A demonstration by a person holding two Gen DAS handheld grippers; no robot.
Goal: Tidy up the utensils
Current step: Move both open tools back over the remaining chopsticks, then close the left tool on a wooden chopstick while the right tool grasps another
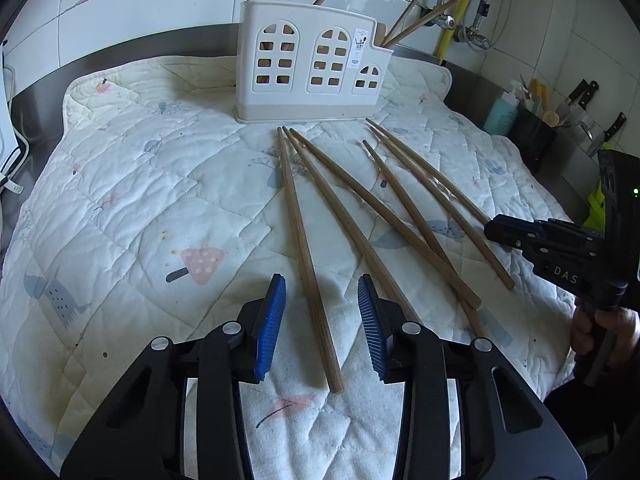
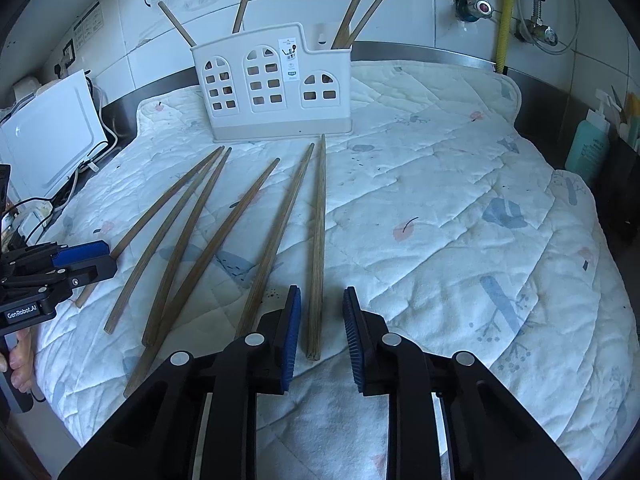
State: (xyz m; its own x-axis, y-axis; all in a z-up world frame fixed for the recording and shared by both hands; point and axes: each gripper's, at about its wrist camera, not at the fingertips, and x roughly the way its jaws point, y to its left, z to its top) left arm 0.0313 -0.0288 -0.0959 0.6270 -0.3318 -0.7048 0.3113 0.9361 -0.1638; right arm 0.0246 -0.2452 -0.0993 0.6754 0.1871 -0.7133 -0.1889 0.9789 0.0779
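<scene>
Down low, the left tongs [image 1: 322,292] stand parted astride one chopstick [image 1: 308,260], pads not pressing it. Likewise the right tongs [image 2: 322,304] straddle another chopstick [image 2: 319,240] untouched. Six chopsticks lie fanned on the quilted cloth [image 2: 440,200] before the white holder [image 2: 276,84], which has more upright inside.

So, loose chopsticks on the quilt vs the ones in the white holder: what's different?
The loose chopsticks lie flat, fanned on the quilt; the holder chopsticks stand leaning in the white holder. Six are loose; four are in the holder. Both sets: plain brown wood.
</scene>
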